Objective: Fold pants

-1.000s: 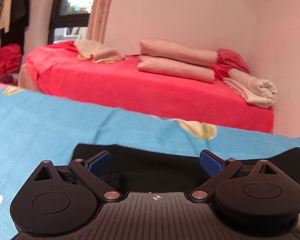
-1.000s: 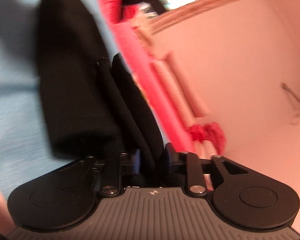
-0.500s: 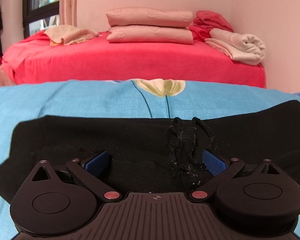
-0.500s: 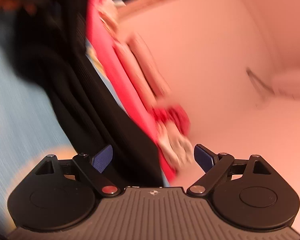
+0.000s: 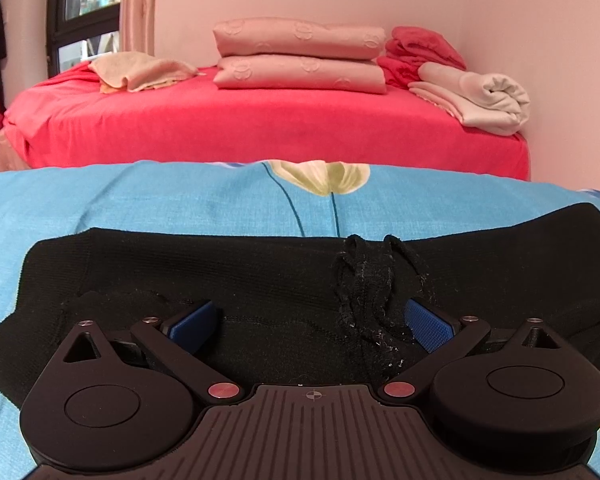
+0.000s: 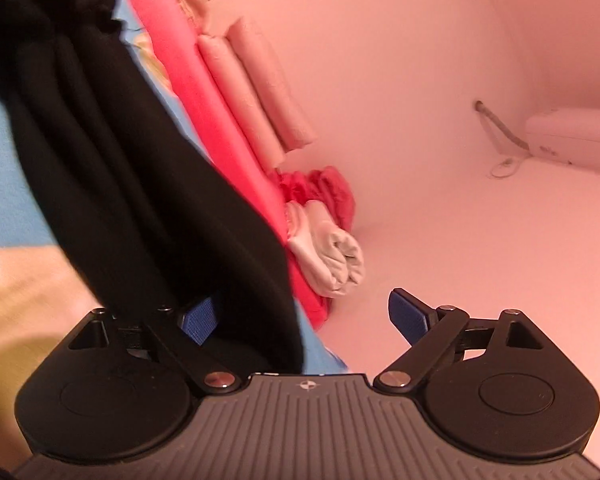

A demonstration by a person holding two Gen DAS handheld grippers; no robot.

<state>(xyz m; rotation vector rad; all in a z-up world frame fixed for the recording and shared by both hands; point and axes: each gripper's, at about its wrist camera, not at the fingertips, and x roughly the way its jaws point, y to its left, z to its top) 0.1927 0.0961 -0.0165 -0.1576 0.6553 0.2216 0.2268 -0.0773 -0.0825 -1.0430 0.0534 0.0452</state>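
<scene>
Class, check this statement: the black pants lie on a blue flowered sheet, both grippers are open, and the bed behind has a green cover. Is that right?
Not quite. The bed behind has a red cover, not green; the left wrist view shows it plainly. The rest stands: the black pants lie on the blue flowered sheet, and the left gripper and right gripper are both open.

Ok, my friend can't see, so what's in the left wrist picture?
The open left gripper hovers low over black knit pants spread flat on a blue flowered bedsheet, their tangled black drawstring between its blue fingers. Behind stands a red bed with two folded pink quilts.
</scene>
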